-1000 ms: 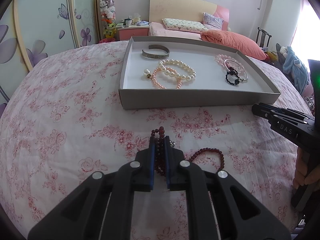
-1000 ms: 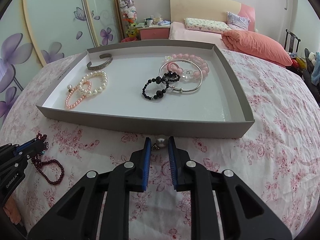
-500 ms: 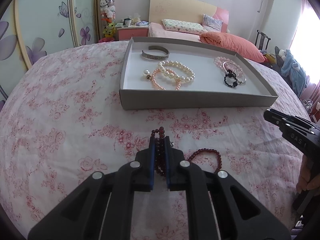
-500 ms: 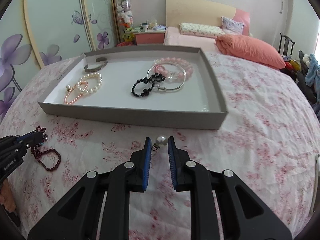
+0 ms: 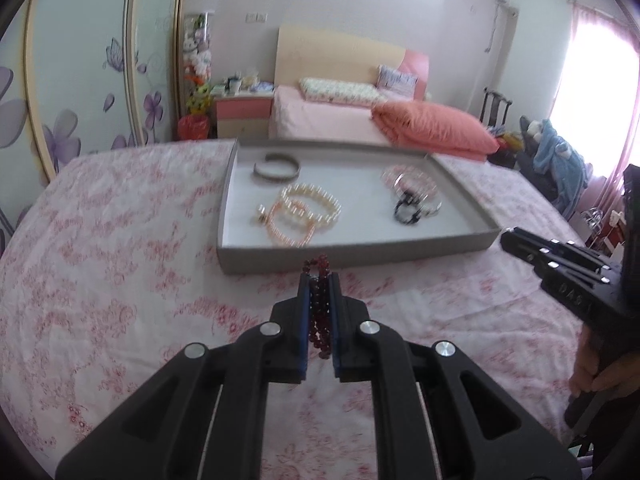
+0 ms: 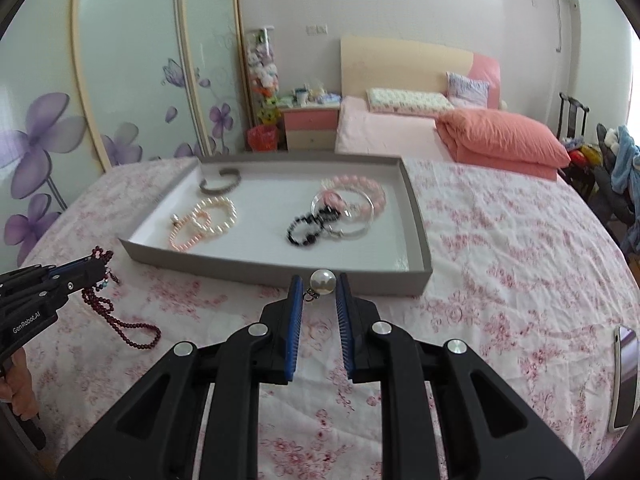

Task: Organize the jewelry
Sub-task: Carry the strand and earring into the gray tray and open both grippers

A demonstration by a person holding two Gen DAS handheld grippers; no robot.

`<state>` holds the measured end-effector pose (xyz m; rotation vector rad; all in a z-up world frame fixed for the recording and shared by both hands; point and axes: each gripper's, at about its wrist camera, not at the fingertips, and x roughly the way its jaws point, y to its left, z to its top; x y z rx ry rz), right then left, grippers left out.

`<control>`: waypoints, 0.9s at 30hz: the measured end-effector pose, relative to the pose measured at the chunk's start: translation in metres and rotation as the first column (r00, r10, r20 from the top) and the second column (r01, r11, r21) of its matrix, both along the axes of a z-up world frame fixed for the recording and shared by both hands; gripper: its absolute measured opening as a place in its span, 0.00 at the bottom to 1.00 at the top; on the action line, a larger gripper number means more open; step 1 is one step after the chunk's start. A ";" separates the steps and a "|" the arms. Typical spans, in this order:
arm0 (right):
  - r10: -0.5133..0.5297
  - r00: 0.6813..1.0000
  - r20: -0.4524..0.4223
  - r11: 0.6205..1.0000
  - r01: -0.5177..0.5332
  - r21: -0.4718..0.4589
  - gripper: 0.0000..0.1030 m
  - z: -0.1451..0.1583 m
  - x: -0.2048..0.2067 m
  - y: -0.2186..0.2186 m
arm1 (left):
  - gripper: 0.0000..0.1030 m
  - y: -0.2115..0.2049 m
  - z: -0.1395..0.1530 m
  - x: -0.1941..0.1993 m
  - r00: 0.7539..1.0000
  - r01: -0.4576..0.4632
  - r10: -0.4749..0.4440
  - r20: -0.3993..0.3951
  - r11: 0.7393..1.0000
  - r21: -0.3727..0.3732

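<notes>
Black plastic fingers with blue ribbed pads form the left gripper (image 5: 320, 280), whose jaws are pressed together on a dark red bead bracelet (image 5: 319, 312); its small round beads bunch between the pads, and in the right wrist view the rest of the strand droops in a loop to the bedspread. The right gripper (image 6: 319, 285) stands with only a narrow gap between its pads, and a glossy pearl pendant (image 6: 323, 282) with a small metal cap sits at the tips. Whether the pads actually pinch it cannot be told.

Both tools point down at a slant toward the grey tray (image 6: 416, 216), a shallow cardboard rectangle with a white floor. Inside lie a dull metal cuff (image 6: 221, 182), cream and pink pearl bracelets (image 6: 204, 222), a black bead bracelet (image 6: 306, 228), a silver bangle (image 6: 348, 216) and a pink bead bracelet (image 6: 360, 192).

A hand (image 5: 596, 368) grips the right tool's handle at the picture's edge.

The tray's near wall stands just beyond both sets of fingertips. Soft, rumpled floral bedspread (image 6: 500, 248) stretches wide on either side, and a phone (image 6: 624, 376) lies near its right margin.
</notes>
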<state>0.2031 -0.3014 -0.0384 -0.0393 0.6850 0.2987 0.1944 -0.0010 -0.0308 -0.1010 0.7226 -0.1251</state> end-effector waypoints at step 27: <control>0.002 0.966 0.257 0.998 -0.018 0.061 0.18 0.048 -0.023 0.009 | 0.10 -0.017 0.045 -0.010 0.977 -0.017 0.012 0.212 1.000 0.021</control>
